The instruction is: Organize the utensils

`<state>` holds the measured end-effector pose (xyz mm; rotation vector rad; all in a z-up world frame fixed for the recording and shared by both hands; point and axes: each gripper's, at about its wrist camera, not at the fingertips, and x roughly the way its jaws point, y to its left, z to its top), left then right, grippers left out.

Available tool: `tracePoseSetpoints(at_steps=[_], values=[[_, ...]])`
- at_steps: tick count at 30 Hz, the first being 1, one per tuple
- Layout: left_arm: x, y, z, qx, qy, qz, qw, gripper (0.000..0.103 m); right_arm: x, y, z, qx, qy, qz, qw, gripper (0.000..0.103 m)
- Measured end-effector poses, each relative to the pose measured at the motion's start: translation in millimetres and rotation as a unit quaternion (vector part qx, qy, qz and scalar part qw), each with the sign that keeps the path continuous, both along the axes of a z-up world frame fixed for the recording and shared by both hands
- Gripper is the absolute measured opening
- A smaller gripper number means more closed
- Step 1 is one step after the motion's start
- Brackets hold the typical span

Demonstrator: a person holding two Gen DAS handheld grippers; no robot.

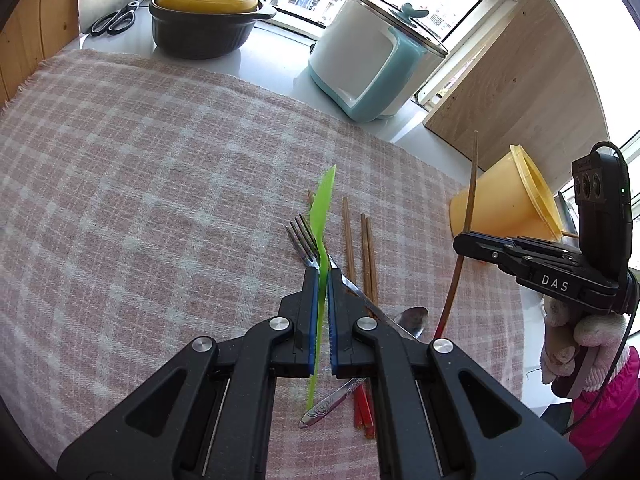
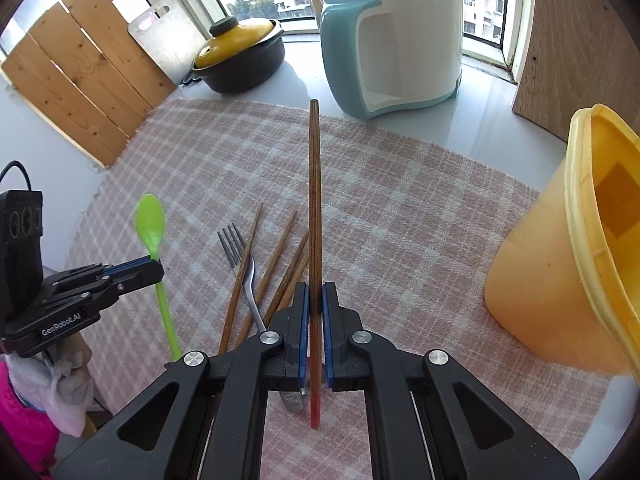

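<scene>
My left gripper (image 1: 323,271) is shut on a green plastic spoon (image 1: 323,208), held above the checked cloth; it also shows in the right wrist view (image 2: 150,220). My right gripper (image 2: 315,286) is shut on a brown chopstick with a red end (image 2: 315,200), held upright; it also shows in the left wrist view (image 1: 469,216). On the cloth lie a metal fork (image 1: 302,240), a metal spoon (image 1: 410,318) and several brown chopsticks (image 1: 368,256). A yellow plastic cup (image 2: 560,264) stands at the right.
A black pot with a yellow lid (image 1: 206,16), a white and teal cooker (image 1: 372,60) and scissors (image 1: 114,20) stand at the back by the window. Wooden boards (image 2: 80,80) flank the pink checked cloth (image 1: 140,200).
</scene>
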<state>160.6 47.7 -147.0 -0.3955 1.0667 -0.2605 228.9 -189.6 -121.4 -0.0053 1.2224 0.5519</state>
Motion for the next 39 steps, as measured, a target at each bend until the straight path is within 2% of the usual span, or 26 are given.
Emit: tracePoseSetpoints(at_steps=[7, 15, 23, 28, 32, 35, 39], values=[[-5, -8, 15, -0.005, -0.017, -0.005, 0.9998, 0.002, -8, -15, 16, 0.001, -0.022, -0.015, 1.0, 0.005], [-6, -20, 36, -0.031, -0.04, -0.008, 0.9987, 0.002, -19, -36, 40, 0.008, -0.057, -0.033, 0.998, 0.005], [-2, -49, 60, -0.027, -0.072, -0.026, 0.9967, 0.002, -30, -60, 62, 0.018, -0.084, -0.052, 0.995, 0.005], [6, -57, 46, -0.014, -0.05, -0.031, 0.9982, 0.002, -35, -71, 62, 0.017, -0.085, -0.055, 0.995, 0.005], [19, -57, 22, -0.022, -0.003, -0.019, 0.9996, 0.002, -38, -77, 59, 0.022, -0.078, -0.057, 0.995, 0.005], [28, -54, 4, -0.024, 0.031, -0.008, 0.9992, 0.024, -41, -79, 56, 0.02, -0.075, -0.054, 0.996, 0.005], [30, -45, -15, -0.014, 0.054, 0.005, 0.9984, 0.025, -45, -83, 54, 0.023, -0.071, -0.053, 0.996, 0.005]])
